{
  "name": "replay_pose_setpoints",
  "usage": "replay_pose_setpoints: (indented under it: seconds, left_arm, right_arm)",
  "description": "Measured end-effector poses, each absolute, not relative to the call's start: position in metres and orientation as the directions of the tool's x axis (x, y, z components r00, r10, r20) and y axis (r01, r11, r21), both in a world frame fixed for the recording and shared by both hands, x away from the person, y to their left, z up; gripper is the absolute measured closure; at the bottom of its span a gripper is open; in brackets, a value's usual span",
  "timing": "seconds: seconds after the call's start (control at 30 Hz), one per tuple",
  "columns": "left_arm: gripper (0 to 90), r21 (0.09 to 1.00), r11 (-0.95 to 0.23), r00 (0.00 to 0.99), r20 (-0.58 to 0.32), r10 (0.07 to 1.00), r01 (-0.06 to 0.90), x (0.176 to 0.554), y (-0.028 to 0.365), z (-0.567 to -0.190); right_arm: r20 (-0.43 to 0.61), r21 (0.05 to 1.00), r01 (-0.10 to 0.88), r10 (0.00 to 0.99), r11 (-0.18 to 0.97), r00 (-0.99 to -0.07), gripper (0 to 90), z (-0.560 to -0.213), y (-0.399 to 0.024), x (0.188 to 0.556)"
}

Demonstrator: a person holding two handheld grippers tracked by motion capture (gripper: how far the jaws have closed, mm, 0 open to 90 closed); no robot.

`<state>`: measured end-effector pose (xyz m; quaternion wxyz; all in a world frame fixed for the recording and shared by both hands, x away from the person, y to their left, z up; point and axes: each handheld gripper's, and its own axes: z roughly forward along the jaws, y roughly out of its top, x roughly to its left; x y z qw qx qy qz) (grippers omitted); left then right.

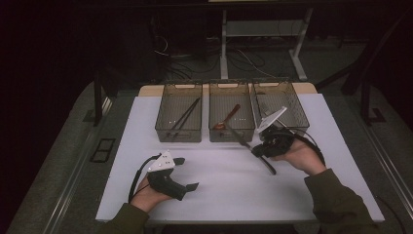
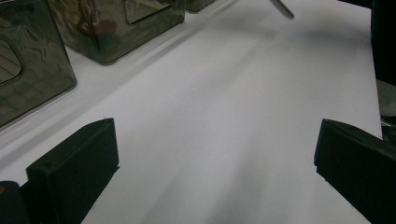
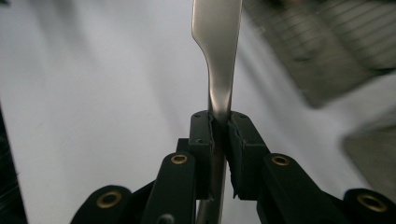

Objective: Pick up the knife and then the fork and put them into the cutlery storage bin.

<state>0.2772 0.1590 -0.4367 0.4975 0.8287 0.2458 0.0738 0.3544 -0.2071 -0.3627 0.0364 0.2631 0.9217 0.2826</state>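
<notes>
My right gripper (image 1: 256,151) is shut on a silver table knife (image 1: 269,167) and holds it above the white tabletop (image 1: 229,195), just in front of the middle bin (image 1: 232,136). In the right gripper view the pads (image 3: 201,135) pinch the knife's narrow neck, and the wider flat end (image 3: 217,42) reaches forward from my right gripper (image 3: 219,123). Near the table's front left, my left gripper (image 1: 186,173) stands open with nothing between its fingers. In its own view the left gripper (image 2: 215,154) frames bare white table, and the knife's tip (image 2: 281,8) shows at the top.
Three dark mesh bins stand in a row at the back of the table. The left bin (image 1: 178,138) holds dark chopsticks (image 1: 185,117), the middle one a brown spoon (image 1: 229,117), and the right bin (image 1: 272,84) looks empty. Floor cables lie beyond the table.
</notes>
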Motion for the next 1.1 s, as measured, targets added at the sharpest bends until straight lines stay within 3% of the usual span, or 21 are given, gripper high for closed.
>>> replay_pose_setpoints:
  seconds: [0.27,0.67,0.93,1.1]
  left_arm:
    - [0.0,0.864,-0.385,0.871,-0.116,0.477,0.325,0.276,0.159,-0.437]
    - [0.0,0.861,-0.385,0.87,-0.123,0.478,0.334,0.277,0.159,-0.438]
    - [0.0,0.86,-0.388,0.872,-0.121,0.475,0.331,0.276,0.16,-0.437]
    - [0.0,0.861,-0.387,0.871,-0.121,0.477,0.331,0.275,0.161,-0.437]
  right_arm:
    - [0.03,0.642,0.51,0.646,0.572,-0.763,79.7,-0.324,-0.249,0.379]
    - [-0.031,0.675,0.556,0.772,0.485,-0.635,79.6,-0.301,-0.285,0.439]
    - [-0.043,0.669,0.608,0.839,0.427,-0.542,79.6,-0.321,-0.297,0.473]
    - [-0.021,0.62,0.657,0.846,0.429,-0.532,79.5,-0.347,-0.304,0.482]
